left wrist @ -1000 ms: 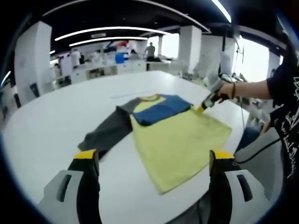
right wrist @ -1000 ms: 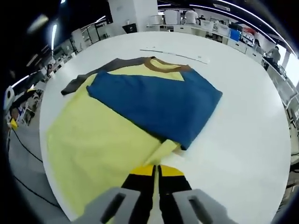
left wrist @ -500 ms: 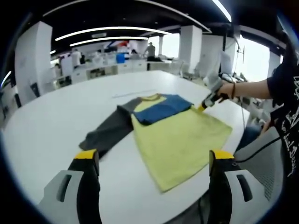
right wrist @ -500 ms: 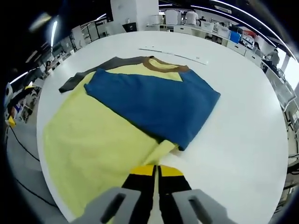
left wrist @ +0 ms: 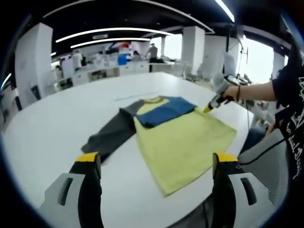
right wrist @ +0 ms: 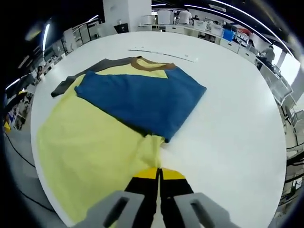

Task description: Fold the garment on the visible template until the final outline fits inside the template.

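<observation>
Shifted leftward, yellow garment (right wrist: 90, 147), blue sleeve (right wrist: 142, 97) folded over

Left gripper (left wrist: 156, 164) gapes above garment (left wrist: 176, 137); right gripper (left wrist: 207, 109) touches its edge

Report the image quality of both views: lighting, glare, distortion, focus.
Left gripper view: strong fisheye bend curves the white table edge; windows at right blow out to glare; ceiling strip lights streak; the shirt is fairly sharp, the background desks soft. Right gripper view: even light, no hard shadows on the shirt; the right gripper close up looks soft; table rim bows heavily.
</observation>
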Available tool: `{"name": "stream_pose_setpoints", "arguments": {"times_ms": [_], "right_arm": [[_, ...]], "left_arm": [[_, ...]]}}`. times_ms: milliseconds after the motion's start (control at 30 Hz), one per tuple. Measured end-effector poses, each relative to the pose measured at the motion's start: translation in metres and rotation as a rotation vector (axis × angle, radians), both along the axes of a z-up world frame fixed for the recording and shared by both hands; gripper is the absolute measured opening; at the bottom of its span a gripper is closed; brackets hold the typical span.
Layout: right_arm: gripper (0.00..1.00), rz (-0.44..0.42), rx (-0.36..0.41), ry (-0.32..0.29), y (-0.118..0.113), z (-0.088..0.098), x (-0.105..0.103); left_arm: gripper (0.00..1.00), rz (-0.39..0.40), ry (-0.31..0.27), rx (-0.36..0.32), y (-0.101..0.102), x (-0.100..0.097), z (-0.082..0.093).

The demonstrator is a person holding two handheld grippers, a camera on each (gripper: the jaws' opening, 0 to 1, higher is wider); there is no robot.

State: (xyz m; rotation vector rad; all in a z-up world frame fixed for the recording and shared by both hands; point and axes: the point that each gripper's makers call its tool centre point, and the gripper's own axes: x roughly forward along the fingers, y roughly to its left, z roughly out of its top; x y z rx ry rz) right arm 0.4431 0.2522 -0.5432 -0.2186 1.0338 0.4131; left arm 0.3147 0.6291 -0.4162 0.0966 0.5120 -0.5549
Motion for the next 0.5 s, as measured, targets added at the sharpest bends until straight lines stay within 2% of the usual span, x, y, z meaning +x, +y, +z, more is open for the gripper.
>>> {"name": "stream_pose_setpoints", "arguments": {"times_ms": [167,500], "right_arm": [[0.0,-0.034,-0.003,0.009,-0.0062,0.0009,-0.002],[0.0,-0.043,0.013,0.01,-0.0077,-0.0003,0.0006]], "left_arm": [[0.94,-0.007,0.002,0.0,-0.003,0.001,-0.0007],[0.94,-0.008,-0.003,0.001,-0.0031,0.0031,0.0006]]}}
